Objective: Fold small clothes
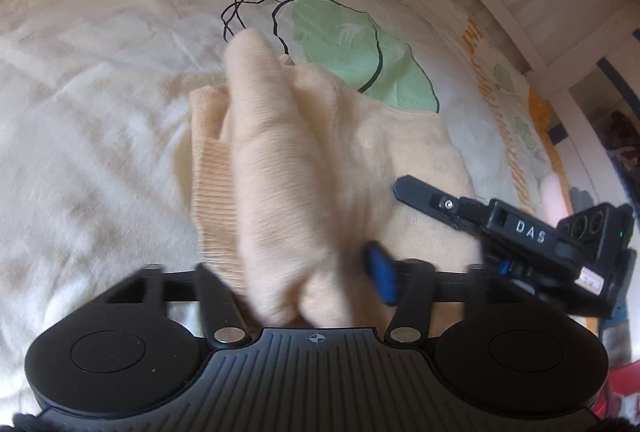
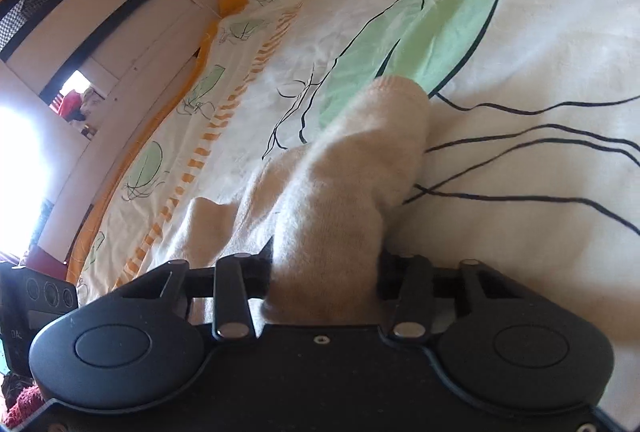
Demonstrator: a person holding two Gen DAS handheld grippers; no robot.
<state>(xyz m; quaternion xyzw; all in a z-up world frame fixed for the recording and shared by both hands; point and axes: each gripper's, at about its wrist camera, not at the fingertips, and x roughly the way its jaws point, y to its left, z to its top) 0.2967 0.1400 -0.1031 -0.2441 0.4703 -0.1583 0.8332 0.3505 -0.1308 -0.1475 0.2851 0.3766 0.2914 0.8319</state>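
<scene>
Cream knit, soft and ribbed at one hem, makes up the small garment [image 1: 304, 168] that lies bunched on a white bed cover [image 1: 100, 112] printed with green leaves and thin black lines. In the left wrist view the left gripper [image 1: 304, 284] has a thick fold of the garment bundled between its fingers, the blue pad [image 1: 380, 272] of one finger pressed against the cloth, so it is clamped on the fabric; a loose end of the garment stands up beyond it, reaching toward the big green leaf [image 1: 340, 44], while the rest spreads flat on the cover. The right gripper [image 1: 416, 192] reaches in from the right of the garment, its black finger lying on the flat part of the knit. In the right wrist view the right gripper [image 2: 324, 272] is closed on a rolled tube of the same garment [image 2: 352, 168], which rises from between its fingers and ends just at the foot of the green leaf [image 2: 420, 36]. An orange-striped border [image 2: 240, 100] of the cover runs well apart from the garment, beside the white bed frame [image 2: 132, 32].
</scene>
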